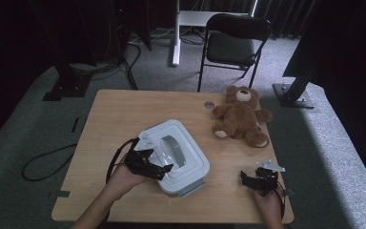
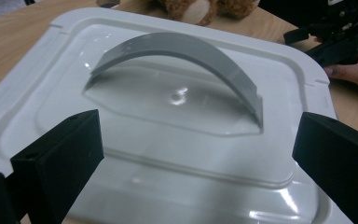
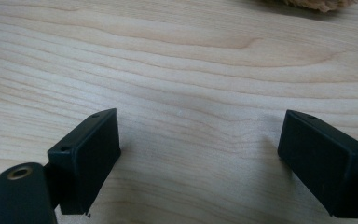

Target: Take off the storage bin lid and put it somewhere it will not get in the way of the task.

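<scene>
Item: white container lid w/ grey arched handle; lies flat on wooden table, centre, slightly toward 7 o'clock.
Handle, left gripper view: grey arch spans lid's raised middle panel, both ends fixed.
L gripper: at lid's 8 o'clock edge, over its near-left corner; jaws spread wide, nothing betw. them; lid seen beyond jaws, contact can't tell.
R gripper: table's 4 o'clock corner, well apart from lid; jaws wide, bare wood betw. them.
Hands: L hand & R hand enter from 6 o'clock.
Other: brown teddy bear, lying at 1 o'clock, near table's far-right edge.
Bkgd: black folding chair at 12 o'clock, off table.
</scene>
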The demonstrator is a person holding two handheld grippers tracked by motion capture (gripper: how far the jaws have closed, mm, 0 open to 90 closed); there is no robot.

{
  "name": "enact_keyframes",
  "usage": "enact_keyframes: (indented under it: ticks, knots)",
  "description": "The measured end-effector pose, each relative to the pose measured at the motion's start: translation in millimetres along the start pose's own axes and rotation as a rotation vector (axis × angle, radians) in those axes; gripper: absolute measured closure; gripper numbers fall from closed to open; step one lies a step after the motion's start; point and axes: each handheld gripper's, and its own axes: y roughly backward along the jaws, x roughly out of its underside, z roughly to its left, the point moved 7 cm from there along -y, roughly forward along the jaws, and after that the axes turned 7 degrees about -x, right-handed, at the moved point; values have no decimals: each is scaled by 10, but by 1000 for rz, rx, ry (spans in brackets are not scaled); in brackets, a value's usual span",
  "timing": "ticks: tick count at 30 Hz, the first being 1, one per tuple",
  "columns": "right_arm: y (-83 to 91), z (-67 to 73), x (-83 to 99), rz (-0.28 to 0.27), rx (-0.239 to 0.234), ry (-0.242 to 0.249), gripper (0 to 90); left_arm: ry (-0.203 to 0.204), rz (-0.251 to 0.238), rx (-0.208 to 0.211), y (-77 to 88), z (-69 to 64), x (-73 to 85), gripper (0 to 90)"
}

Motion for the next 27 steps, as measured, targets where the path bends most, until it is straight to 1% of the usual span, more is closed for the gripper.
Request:
enact_keyframes:
  ticks: [2,4,5,8,12,14,20,22,24,25,27]
  knots:
    - [0,0,0,0,0,0,120,-2,2,6,-22,-15,-7,24]
    - [0,0,0,0,0,0,120,-13,14,16,-92,-53,-17,24]
    - [0,0,0,0,0,0,121,-12,16,14,-108,-55,-19,24]
    - [0,0,0,0,0,1,120,1,20,25,-173,-72,-32,25]
    - [0,-1,0,0,0,1,121,4,20,40,-247,-104,-53,25]
    - [0,0,0,0,0,1,120,4,17,35,-275,-117,-64,25]
    - [-1,0,-1,-1,0,0,121,-1,21,37,-336,-136,-86,25]
    - [-1,-1,-2,-2,0,1,121,7,9,44,-352,-162,-109,25]
    - [-1,-1,-2,-2,0,1,121,2,9,41,-364,-175,-123,26]
    - [-1,0,-1,-1,0,-1,121,5,4,40,-367,-181,-133,45]
    - [-1,-1,-1,-1,0,0,121,12,3,47,-380,-192,-151,52]
